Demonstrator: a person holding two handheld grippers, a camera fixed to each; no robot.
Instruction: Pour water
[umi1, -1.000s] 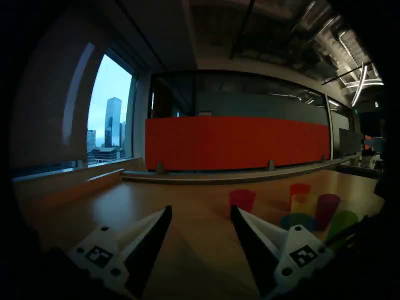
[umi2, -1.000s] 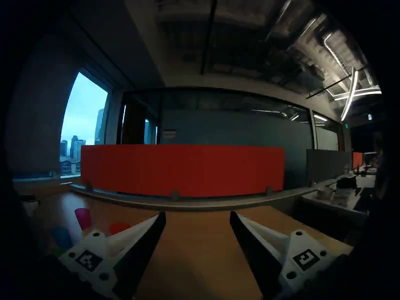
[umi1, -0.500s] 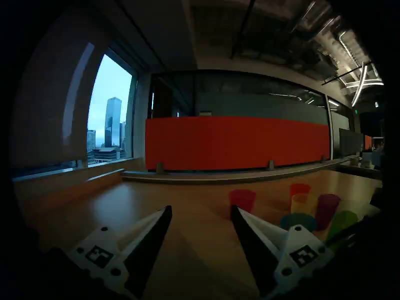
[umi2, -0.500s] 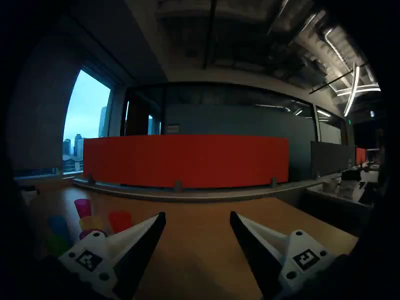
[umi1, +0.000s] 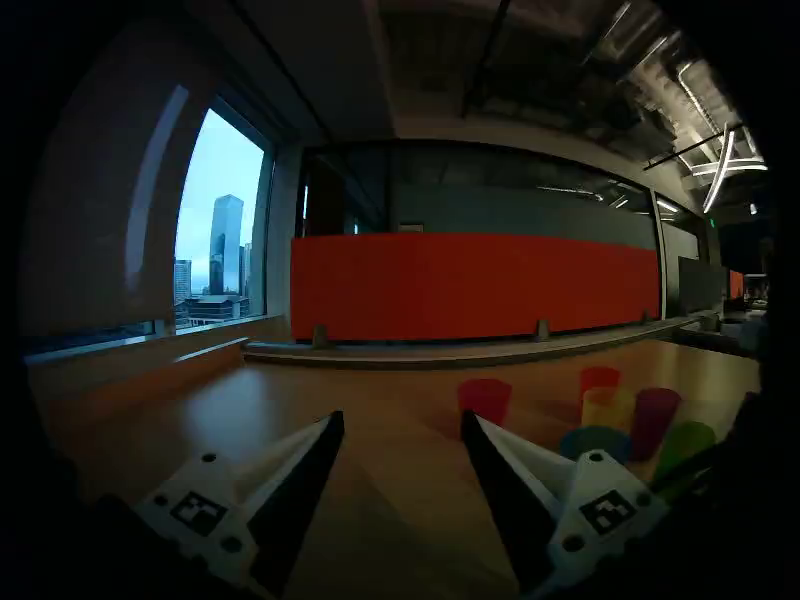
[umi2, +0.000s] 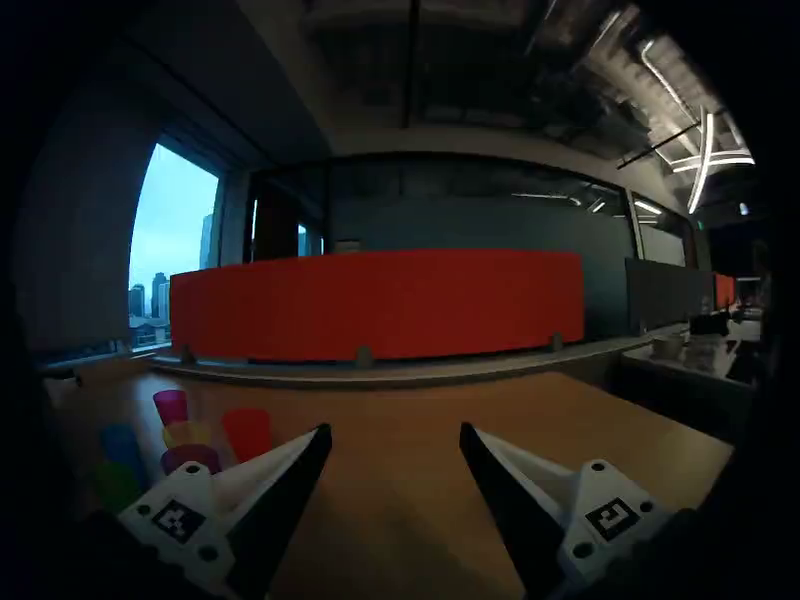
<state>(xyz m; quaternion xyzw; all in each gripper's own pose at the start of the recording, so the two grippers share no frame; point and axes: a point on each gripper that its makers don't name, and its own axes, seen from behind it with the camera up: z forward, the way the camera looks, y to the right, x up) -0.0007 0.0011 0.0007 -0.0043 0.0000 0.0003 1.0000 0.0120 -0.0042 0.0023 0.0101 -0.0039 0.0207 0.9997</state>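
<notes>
Several coloured plastic cups stand in a cluster on the wooden table (umi1: 380, 400). In the left gripper view a pink-red cup (umi1: 484, 398) is just past the right finger, with a red cup (umi1: 599, 378), a yellow cup (umi1: 606, 405), a purple cup (umi1: 653, 419), a blue cup (umi1: 595, 441) and a green cup (umi1: 684, 442) farther right. My left gripper (umi1: 402, 418) is open and holds nothing. In the right gripper view the cups sit at the left: magenta (umi2: 171, 405), red (umi2: 246, 432), yellow (umi2: 188, 435), blue (umi2: 123, 447). My right gripper (umi2: 394, 430) is open, empty, right of the cups.
A red partition (umi1: 470, 285) runs along the table's far edge. A window (umi1: 218, 240) with city towers is on the left. More desks with items (umi2: 700, 345) stand to the right. The wooden tabletop (umi2: 420, 470) stretches ahead of the right gripper.
The right gripper view has tilted down and swung left, bringing more of the cup cluster into sight at the left. The left gripper has stayed still.
</notes>
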